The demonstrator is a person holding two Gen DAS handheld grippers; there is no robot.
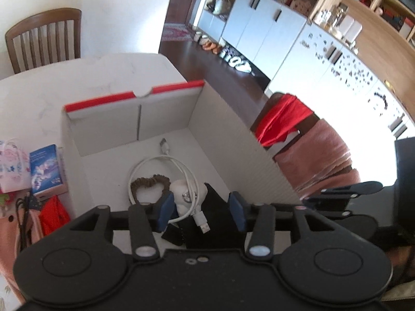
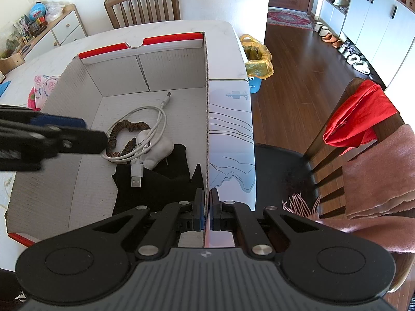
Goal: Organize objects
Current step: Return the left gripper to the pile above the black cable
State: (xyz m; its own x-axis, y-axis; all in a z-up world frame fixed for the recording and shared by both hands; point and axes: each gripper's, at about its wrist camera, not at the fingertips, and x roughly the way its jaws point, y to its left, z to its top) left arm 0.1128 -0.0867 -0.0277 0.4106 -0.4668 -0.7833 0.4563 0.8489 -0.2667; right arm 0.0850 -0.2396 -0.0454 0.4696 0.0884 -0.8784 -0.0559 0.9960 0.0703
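An open white cardboard box [image 1: 166, 114] [image 2: 171, 70] with a red rim stands on the white table. Inside lie a coiled white USB cable [image 1: 181, 171] [image 2: 155, 127], a brown scrunchie [image 1: 150, 184] [image 2: 127, 127], a white soft object [image 1: 181, 191] [image 2: 160, 147] and a black cloth [image 1: 215, 215] [image 2: 158, 186]. My left gripper [image 1: 202, 210] is open and empty, hovering over these items inside the box; it shows from the side in the right wrist view [image 2: 77, 134]. My right gripper [image 2: 206, 207] is shut on the box's right wall [image 2: 207, 119].
A blue book [image 1: 46, 168], a patterned pouch [image 1: 11, 165] and red items [image 1: 53, 215] lie left of the box. A chair with a red cloth [image 2: 360, 114] and pink scarf [image 2: 381, 171] stands to the right. A bin with a yellow bag [image 2: 256, 59] stands by the table.
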